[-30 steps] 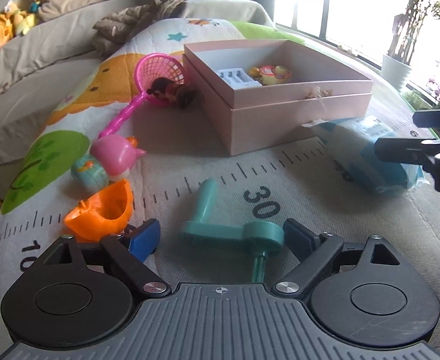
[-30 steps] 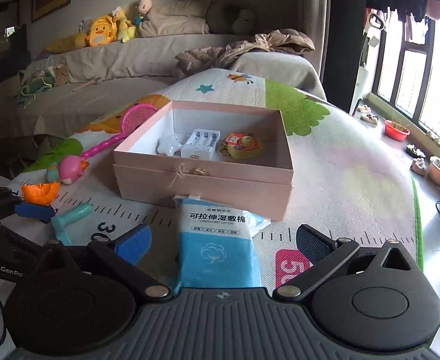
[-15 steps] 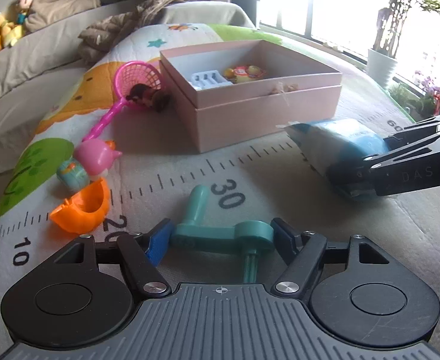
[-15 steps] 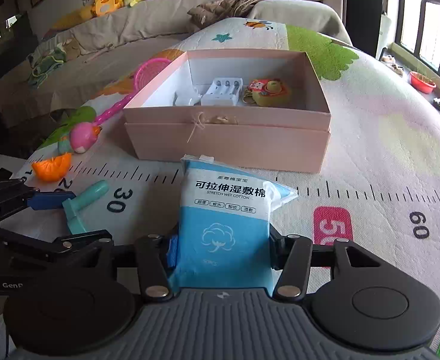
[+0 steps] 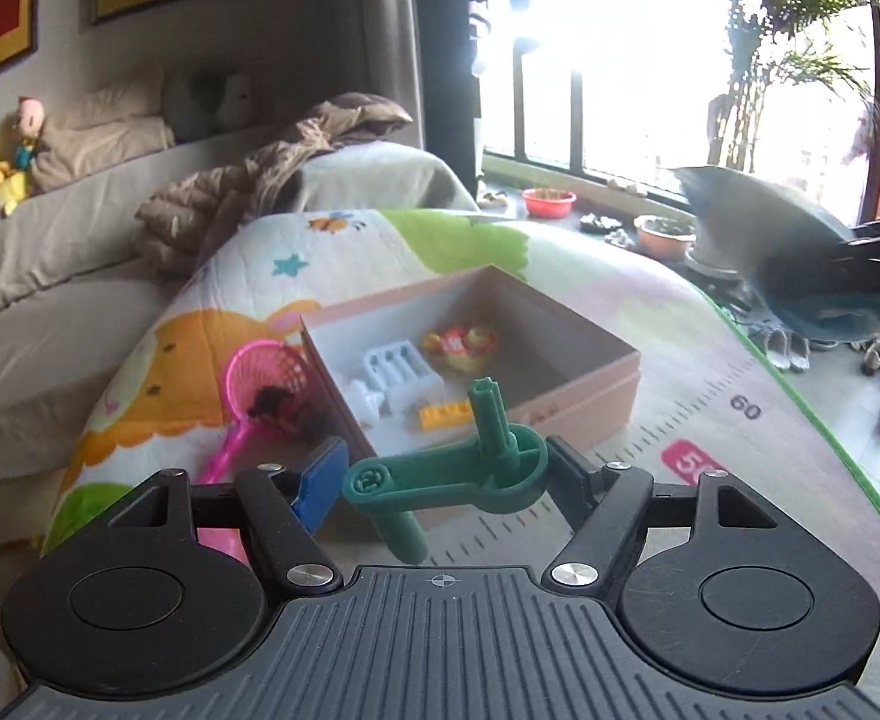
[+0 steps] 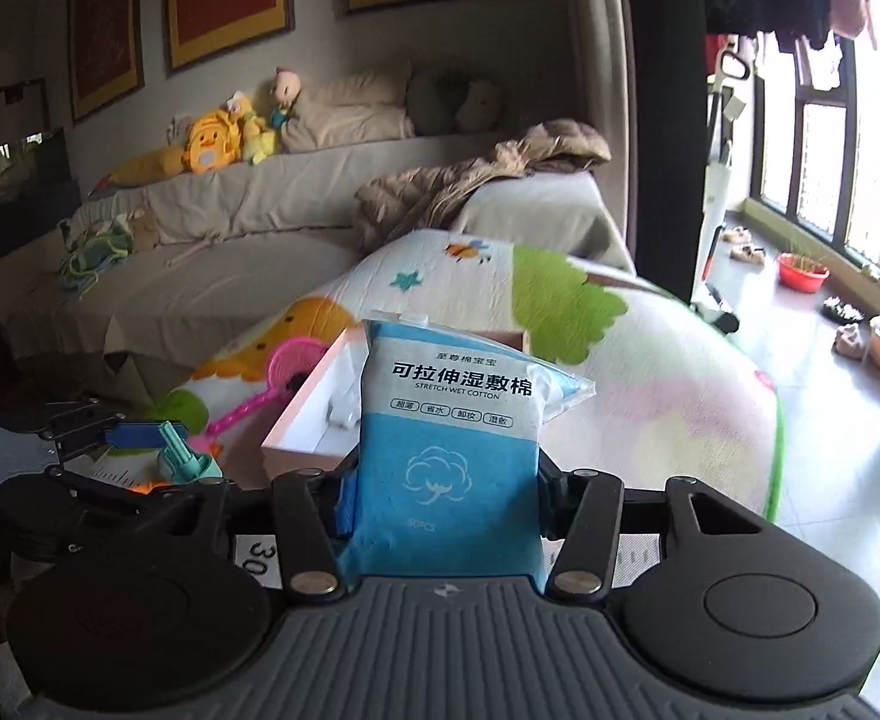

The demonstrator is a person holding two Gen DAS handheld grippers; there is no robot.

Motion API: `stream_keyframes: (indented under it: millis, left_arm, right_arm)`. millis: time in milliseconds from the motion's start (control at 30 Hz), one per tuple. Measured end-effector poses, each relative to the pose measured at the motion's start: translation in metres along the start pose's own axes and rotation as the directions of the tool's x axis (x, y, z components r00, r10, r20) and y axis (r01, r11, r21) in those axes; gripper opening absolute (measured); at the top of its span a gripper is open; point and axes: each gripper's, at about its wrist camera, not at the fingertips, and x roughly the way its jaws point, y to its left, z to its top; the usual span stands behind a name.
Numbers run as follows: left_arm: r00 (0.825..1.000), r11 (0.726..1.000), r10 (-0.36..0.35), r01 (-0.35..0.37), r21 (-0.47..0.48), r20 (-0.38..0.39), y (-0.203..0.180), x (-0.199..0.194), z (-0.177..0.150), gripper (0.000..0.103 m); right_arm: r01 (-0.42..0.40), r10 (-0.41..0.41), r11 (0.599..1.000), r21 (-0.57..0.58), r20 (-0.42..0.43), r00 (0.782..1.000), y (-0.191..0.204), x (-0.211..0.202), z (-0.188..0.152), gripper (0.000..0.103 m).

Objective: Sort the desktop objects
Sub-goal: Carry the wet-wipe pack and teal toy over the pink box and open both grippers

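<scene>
The left gripper [image 5: 443, 474] is clamping one green crank-shaped toy [image 5: 449, 477] in the air, just in front of the single open pink box [image 5: 572, 408]. The right gripper [image 6: 446, 501] is squeezing one blue pack of wet cotton pads [image 6: 449, 450], holding it upright above the mat. Lying inside the box are one white tray [image 5: 395, 363], one yellow brick [image 5: 446, 417] and one yellow-red toy [image 5: 461, 345]. One pink net [image 5: 266, 387] is leaning beside the box.

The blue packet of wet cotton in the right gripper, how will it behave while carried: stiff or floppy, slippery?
The blue packet is probably soft: its sides look pinched in between the right gripper fingers. It stands up unsupported, so it seems fairly full, not floppy. Its glossy film may be slippery.
</scene>
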Motion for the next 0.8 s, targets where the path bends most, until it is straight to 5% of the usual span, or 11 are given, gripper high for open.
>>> stream_keyframes:
  millis: [267, 367, 567, 800]
  left_arm:
    - [0.998, 0.998, 0.048, -0.047, -0.031, 0.031, -0.009, 0.081, 0.05, 0.076]
    - [0.998, 0.996, 0.041, -0.043, -0.075, -0.037, -0.005, 0.098, 0.047, 0.088]
    - [1.0, 0.998, 0.008, -0.01, -0.062, -0.028, -0.002, 0.047, 0.0, 0.099]
    - [0.99, 1.0, 0.006, -0.009, -0.022, -0.141, -0.006, 0.017, -0.058, 0.1]
  right_arm:
    - [0.044, -0.043, 0.998, 0.033, -0.019, 0.999, -0.021, 0.02, 0.001, 0.051]
    - [0.056, -0.055, 0.998, 0.032, -0.029, 0.998, -0.024, 0.028, -0.001, 0.051]
    - [0.093, -0.089, 0.993, 0.066, -0.066, 0.994, -0.04, 0.045, -0.002, 0.052]
    - [0.034, -0.027, 0.998, 0.055, -0.131, 0.991, -0.024, 0.106, 0.015, 0.051]
